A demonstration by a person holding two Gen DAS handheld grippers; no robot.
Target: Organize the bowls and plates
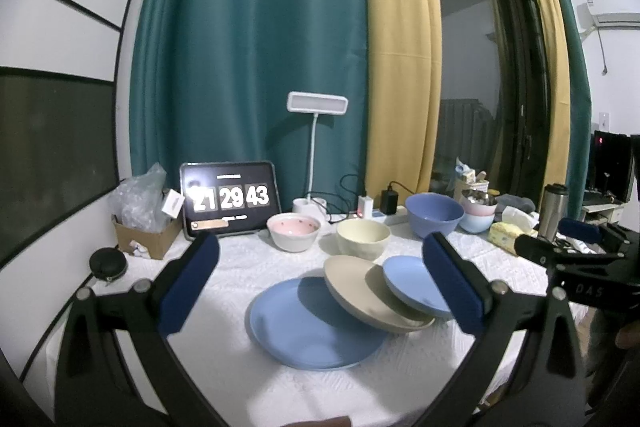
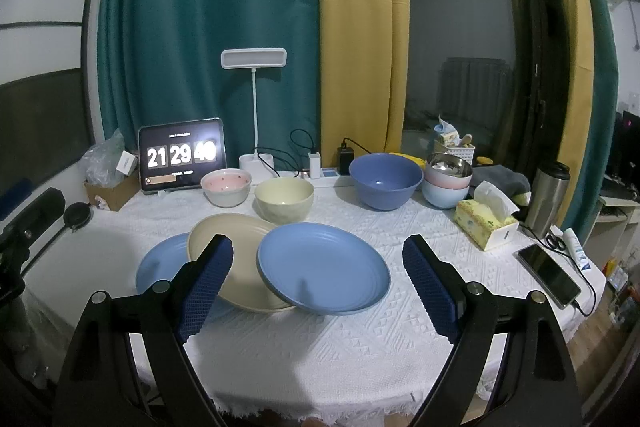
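Three overlapping plates lie on the white tablecloth: a blue plate at the left, a beige plate leaning on it, and a second blue plate leaning on the beige one. Behind them stand a pink-lined bowl, a cream bowl, a large blue bowl and a stack of small bowls. My left gripper is open and empty above the plates. My right gripper is open and empty, hovering before the right blue plate.
A tablet clock, desk lamp, cardboard box and power strip line the back. A tissue box, steel tumbler, phone and tube sit at the right edge. The right gripper shows in the left wrist view.
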